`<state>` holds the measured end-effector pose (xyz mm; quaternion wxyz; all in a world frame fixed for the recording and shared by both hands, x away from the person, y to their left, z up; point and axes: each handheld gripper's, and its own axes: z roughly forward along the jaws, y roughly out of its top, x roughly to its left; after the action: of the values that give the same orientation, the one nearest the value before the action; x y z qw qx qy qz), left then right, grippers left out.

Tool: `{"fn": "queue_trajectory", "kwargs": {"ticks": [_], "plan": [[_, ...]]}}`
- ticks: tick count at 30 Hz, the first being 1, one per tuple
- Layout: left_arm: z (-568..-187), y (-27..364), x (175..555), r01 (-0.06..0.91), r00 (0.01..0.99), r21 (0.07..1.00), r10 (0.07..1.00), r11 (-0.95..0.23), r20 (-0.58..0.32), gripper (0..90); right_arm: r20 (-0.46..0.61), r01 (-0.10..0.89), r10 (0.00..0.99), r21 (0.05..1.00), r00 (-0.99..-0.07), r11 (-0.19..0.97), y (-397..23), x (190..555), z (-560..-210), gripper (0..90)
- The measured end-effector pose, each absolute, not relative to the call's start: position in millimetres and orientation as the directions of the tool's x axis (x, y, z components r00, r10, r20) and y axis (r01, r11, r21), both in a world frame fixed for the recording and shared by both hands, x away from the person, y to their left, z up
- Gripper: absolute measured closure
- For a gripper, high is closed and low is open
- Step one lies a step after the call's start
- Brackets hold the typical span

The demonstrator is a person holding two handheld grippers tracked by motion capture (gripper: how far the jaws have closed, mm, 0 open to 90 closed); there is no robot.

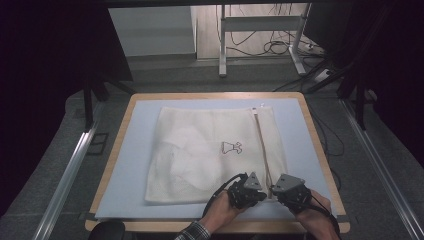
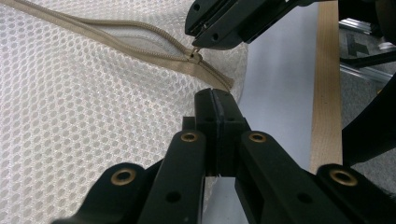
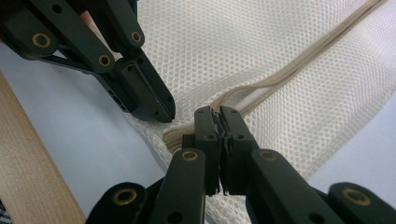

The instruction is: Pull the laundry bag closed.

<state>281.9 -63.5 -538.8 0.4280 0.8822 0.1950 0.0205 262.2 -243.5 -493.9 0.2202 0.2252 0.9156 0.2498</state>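
A white mesh bag [image 1: 200,150] lies flat on the pale blue mat [image 1: 130,165], its beige zipper [image 1: 262,150] running down its right side. Both grippers meet at the bag's near right corner. My left gripper [image 2: 216,95] is shut on the bag's corner fabric just past the zipper's end; in the high view it [image 1: 262,194] sits left of the zipper. My right gripper [image 3: 217,112] is shut on the zipper pull [image 2: 195,56], with the left gripper [image 3: 163,112] close beside it. Beyond the pull the zipper [image 3: 280,79] gapes slightly open.
The mat covers a wooden table whose edge [image 1: 320,150] runs close to the right of both hands. A small printed figure [image 1: 231,147] marks the bag's middle. Dark curtains, a metal frame [image 1: 222,45] and floor cables lie beyond the table.
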Motion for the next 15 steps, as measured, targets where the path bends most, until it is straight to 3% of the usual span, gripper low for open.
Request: {"fn": "queue_trajectory", "kwargs": {"ticks": [15], "plan": [[-538,-63,279,0.290,0.930,0.760,0.358,-0.581,-0.081,89.8,-0.285,0.305,0.528,0.565,-0.800,0.767,-248,280,-498,86.4]]}}
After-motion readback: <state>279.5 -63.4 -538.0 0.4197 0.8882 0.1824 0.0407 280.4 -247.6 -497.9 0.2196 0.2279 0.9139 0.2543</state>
